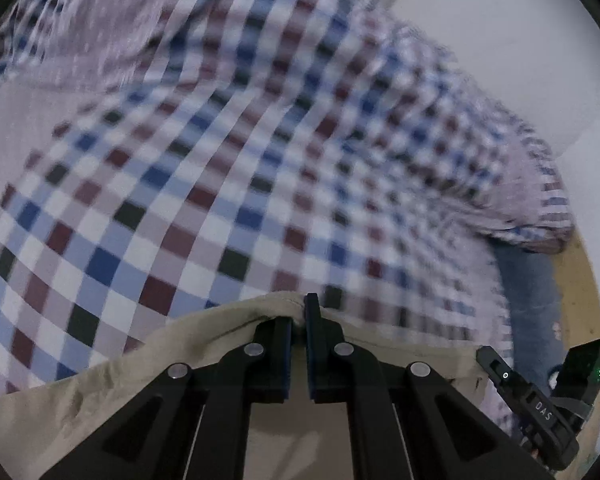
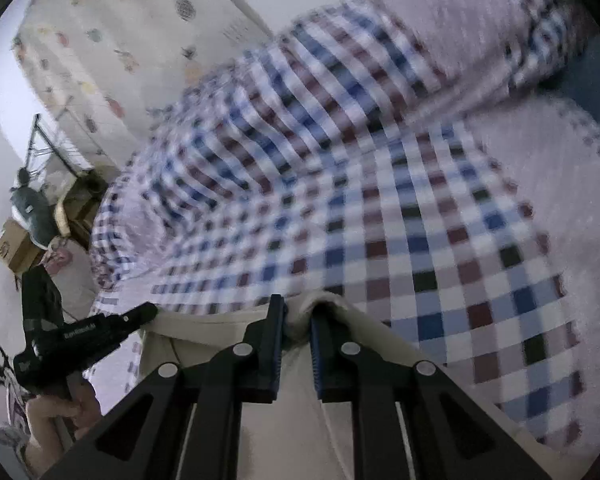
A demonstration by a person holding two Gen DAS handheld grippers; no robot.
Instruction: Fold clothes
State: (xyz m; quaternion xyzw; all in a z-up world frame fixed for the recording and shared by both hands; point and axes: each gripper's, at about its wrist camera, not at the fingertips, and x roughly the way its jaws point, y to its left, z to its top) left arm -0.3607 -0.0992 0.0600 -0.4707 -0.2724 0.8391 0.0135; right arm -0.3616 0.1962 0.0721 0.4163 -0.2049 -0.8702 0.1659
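you're carrying the beige garment (image 1: 100, 380) over the checked bedspread (image 1: 220, 180), mid-fold by the look of it. your left tongs (image 1: 299, 320) are pinching its edge, nearly closed on the thin cloth. your right tongs (image 2: 299, 320) are clamping a thicker bunch of that same garment, held a little wider. next you're probably needing to keep both corners level and taut, then lay them squarely on the bed. off to the left edge in the right view, cardboard boxes (image 2: 12, 246) and a drying rack (image 2: 48, 136) are standing well clear; nothing's blocking you.
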